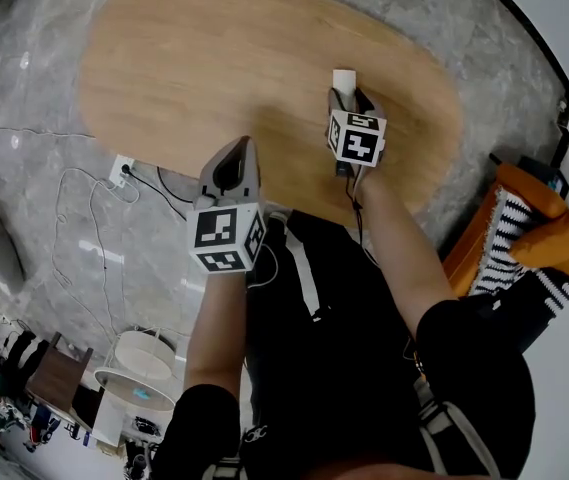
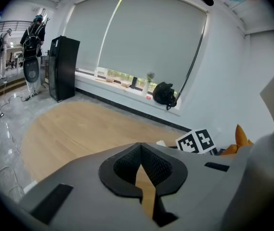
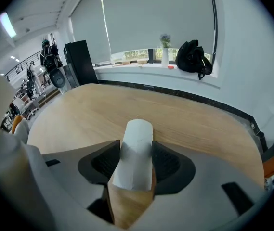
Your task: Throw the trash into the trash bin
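Trash, a white folded strip of paper, lies on the right-hand part of the surface as you look down, pointing away from you.

Grey marbled stone floor runs all round. The oval light-wood surface stands in front of you, with both of your arms reaching over its near edge. An orange upholstered seat with a black-and-white striped cushion stands to your right, just beside the surface. A tall black cabinet stands beyond the surface's far end, near the window. A black bag sits on the window sill. A white power strip lies on the floor by the surface's left edge, with cables trailing from it.

Your right hand-held gripper points down at the surface. Its jaws stand wide apart with the paper strip lying between them, one pad close on each side. Whether the pads touch the paper cannot be told, and it looks released, not clamped.

Your left hand-held gripper hangs over the near edge, well apart from the paper. Its jaws are clenched together at the tips, with only wood showing through the slit behind them and nothing in the grip.
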Available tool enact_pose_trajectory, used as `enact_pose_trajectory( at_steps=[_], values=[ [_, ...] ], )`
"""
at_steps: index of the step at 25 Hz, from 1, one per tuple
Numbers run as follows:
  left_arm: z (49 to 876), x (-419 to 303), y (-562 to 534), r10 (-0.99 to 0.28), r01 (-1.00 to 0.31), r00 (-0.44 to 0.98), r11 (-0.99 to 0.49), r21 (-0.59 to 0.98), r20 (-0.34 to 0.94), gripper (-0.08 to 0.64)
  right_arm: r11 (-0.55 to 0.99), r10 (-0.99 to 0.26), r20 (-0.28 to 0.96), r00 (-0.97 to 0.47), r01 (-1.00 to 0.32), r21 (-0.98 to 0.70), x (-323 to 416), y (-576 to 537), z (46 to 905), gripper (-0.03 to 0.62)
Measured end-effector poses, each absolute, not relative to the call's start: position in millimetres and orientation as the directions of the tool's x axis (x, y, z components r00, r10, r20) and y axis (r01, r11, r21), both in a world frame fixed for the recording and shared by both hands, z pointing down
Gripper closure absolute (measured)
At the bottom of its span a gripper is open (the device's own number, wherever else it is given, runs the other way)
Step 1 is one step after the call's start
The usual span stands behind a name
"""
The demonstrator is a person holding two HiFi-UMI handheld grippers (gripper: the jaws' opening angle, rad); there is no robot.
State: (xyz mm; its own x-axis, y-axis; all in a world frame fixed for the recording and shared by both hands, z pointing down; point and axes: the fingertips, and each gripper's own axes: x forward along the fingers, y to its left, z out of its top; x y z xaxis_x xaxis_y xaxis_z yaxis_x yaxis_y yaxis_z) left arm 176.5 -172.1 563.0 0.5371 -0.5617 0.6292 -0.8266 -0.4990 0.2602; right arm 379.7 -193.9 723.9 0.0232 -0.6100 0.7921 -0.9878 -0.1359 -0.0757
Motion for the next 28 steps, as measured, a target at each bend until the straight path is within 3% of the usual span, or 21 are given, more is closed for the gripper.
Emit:
enact_pose_trajectory(
  at_steps=[7,13,22,28],
  values=[
    [561.0,167.6,-175.4,-0.583,-0.84,0.526,-0.47,0.271,0.619,0.547,-0.081,-0.747,0.665,-0.005,-0.992,-0.099,353.0,-199.6,663.3,0.408],
    [555.6,146.2,-171.9,-0.617,-0.861,0.5,-0.428,0.275,0.607,0.548,0.024,-0.804,0.583,-0.121,-0.985,-0.17,286.1,-194.7,610.1,0.411],
    [561.3,29.3,-137.4,-0.687,-0.923,0.385,-0.284,0.26,0.617,0.546,0.229,-0.799,0.495,-0.341,-0.934,-0.275,136.5,-164.1,568.7,0.411],
    [580.8,-65.3,-101.0,-0.71,-0.944,0.314,-0.16,0.29,0.63,0.546,0.4,-0.694,0.532,-0.485,-0.874,-0.275,18.7,-122.6,603.3,0.411]
  ],
)
